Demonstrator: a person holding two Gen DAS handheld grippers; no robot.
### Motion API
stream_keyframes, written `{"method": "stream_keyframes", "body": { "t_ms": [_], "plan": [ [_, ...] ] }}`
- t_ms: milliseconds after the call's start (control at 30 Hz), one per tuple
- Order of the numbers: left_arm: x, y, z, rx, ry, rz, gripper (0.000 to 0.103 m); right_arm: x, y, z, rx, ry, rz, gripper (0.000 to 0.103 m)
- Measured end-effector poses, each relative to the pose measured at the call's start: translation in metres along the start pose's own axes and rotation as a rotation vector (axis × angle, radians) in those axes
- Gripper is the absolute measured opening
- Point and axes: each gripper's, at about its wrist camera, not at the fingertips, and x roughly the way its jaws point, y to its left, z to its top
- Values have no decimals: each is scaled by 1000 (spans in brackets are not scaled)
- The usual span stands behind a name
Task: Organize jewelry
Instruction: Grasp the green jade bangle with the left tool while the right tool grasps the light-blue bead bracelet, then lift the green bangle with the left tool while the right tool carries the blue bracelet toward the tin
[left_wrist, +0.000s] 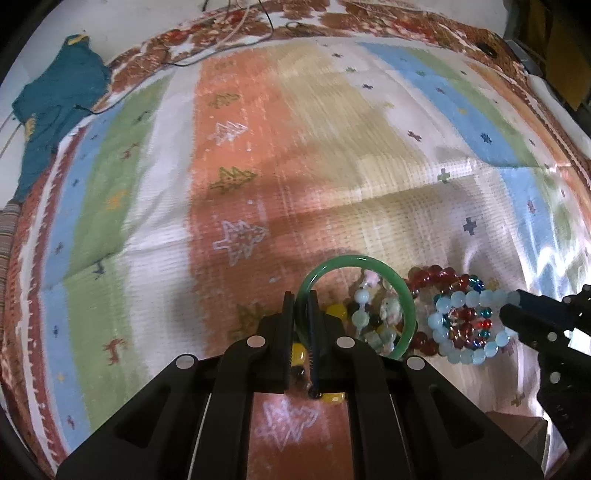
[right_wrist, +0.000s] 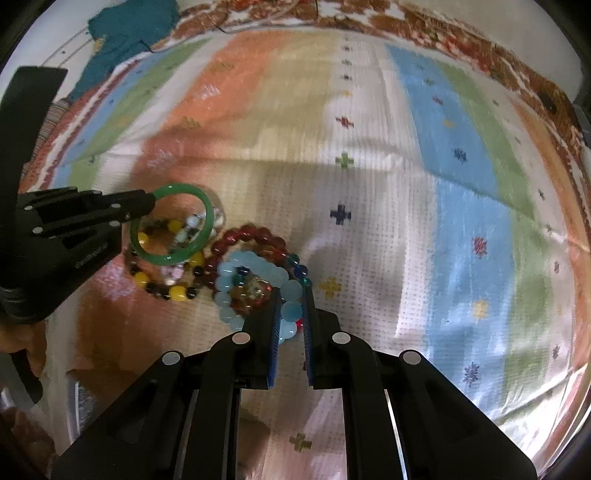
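Note:
My left gripper (left_wrist: 301, 299) is shut on a green jade bangle (left_wrist: 369, 263), held upright over a pile of bracelets; it also shows in the right wrist view (right_wrist: 147, 205) with the bangle (right_wrist: 207, 206). My right gripper (right_wrist: 291, 295) is shut on a pale blue bead bracelet (right_wrist: 258, 269), also seen in the left wrist view (left_wrist: 465, 301) beside the right gripper (left_wrist: 511, 302). A dark red bead bracelet (right_wrist: 255, 232), a yellow and black bead bracelet (right_wrist: 177, 291) and a multicoloured bead bracelet (left_wrist: 469, 325) lie touching each other on the cloth.
A striped, patterned cloth (left_wrist: 332, 147) covers the surface. A teal garment (left_wrist: 55, 103) lies at the far left edge, with thin cords (left_wrist: 236, 29) near the far edge. Mixed pale beads (left_wrist: 373, 314) lie inside the bangle's ring.

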Motion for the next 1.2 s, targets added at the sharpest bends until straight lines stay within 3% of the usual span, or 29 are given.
{"method": "stream_keyframes", "body": {
  "t_ms": [333, 667, 800, 1200],
  "plan": [
    [-56, 6, -12, -43, -76, -9, 7, -49, 5, 4, -13, -153, -1, 12],
    [-101, 3, -33, -54, -143, -39, 7, -77, 9, -11, -23, -229, 24, 12],
    [-118, -1, -43, -51, -172, -51, 7, -91, 9, -18, -5, -276, 78, 12],
    [-156, -9, -76, -44, -227, -64, 7, -126, 25, -47, -52, -345, 73, 12]
  ]
}}
